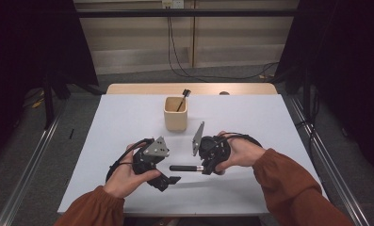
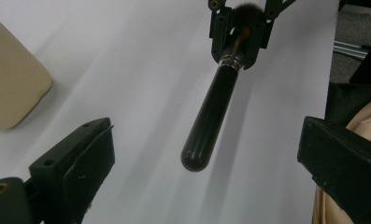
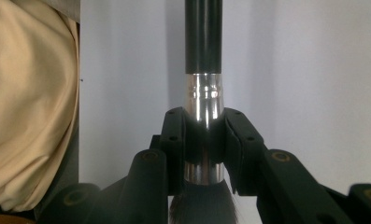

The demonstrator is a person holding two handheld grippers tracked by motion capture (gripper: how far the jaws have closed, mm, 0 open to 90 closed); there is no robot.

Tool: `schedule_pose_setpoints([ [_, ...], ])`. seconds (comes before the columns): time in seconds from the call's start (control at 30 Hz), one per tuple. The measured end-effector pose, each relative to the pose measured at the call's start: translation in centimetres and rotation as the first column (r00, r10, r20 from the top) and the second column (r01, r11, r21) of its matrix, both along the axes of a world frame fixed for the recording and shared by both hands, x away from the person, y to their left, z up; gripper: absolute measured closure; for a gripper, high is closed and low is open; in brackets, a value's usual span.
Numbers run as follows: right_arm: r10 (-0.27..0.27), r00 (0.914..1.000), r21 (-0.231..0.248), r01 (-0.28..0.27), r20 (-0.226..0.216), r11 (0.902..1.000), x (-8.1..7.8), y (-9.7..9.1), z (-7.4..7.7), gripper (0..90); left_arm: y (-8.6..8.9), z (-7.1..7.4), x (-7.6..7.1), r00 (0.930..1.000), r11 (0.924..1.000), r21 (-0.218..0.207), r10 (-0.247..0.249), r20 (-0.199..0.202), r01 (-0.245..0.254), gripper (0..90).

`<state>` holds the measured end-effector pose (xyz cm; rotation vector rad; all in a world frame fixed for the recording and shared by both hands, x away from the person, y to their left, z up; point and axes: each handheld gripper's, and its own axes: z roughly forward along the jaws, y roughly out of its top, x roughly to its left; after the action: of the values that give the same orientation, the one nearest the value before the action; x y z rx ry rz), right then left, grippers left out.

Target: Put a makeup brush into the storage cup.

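A makeup brush with a black handle (image 1: 184,168) and a silver ferrule (image 3: 203,102) is held level above the white table (image 1: 250,122). My right gripper (image 1: 206,167) is shut on the ferrule, its pads (image 3: 174,140) pressing both sides and dark bristles (image 3: 202,205) behind them. The handle (image 2: 211,112) points at my left gripper (image 1: 170,172). In the left gripper view the left gripper (image 2: 206,135) is wide open. The handle's rounded end lies in the gap and neither jaw touches it. My right gripper (image 2: 239,42) shows beyond it.
A beige cup (image 1: 175,115) stands behind the grippers at mid-table with a thin dark brush (image 1: 182,99) leaning in it; its side shows in the left gripper view (image 2: 10,84). Beige cloth (image 3: 29,102) lies at the table's near edge.
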<state>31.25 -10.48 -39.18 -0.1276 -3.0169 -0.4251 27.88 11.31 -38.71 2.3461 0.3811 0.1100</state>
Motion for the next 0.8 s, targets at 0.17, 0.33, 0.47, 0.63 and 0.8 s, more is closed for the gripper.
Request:
schedule_pose_setpoints([
  [0.17, 0.003, 1.0000, -0.001, -0.003, 0.004, 1.0000, 0.1, 0.3, -0.1, 71.5, -0.1, -0.2, 0.8, 0.9961, 0.9990, 0.034, -0.024, -0.084, 0.027, 4.8],
  [0.33, 0.011, 0.9999, -0.018, -0.011, 0.002, 0.9998, 0.4, 0.5, -0.3, 71.5, -0.2, -0.4, 1.4, 0.9876, 0.9931, 0.091, -0.061, -0.145, 0.074, 7.1],
  [0.47, 0.011, 0.9998, -0.017, -0.012, -0.017, 0.9998, 0.5, 0.7, -0.5, 71.5, -0.4, -0.8, 1.8, 0.9753, 0.9855, 0.131, -0.079, -0.206, 0.108, 5.7],
  [0.63, 0.024, 0.9995, -0.029, -0.025, -0.022, 0.9993, 0.6, 1.1, -0.9, 71.5, -0.5, -1.0, 2.1, 0.9749, 0.9803, 0.143, -0.107, -0.195, 0.136, 6.0],
  [0.8, 0.027, 0.9994, -0.031, -0.028, -0.019, 0.9991, 0.5, 1.3, -0.9, 71.5, -0.9, -1.3, 2.1, 0.9762, 0.9739, 0.177, -0.108, -0.188, 0.142, 6.3],
])
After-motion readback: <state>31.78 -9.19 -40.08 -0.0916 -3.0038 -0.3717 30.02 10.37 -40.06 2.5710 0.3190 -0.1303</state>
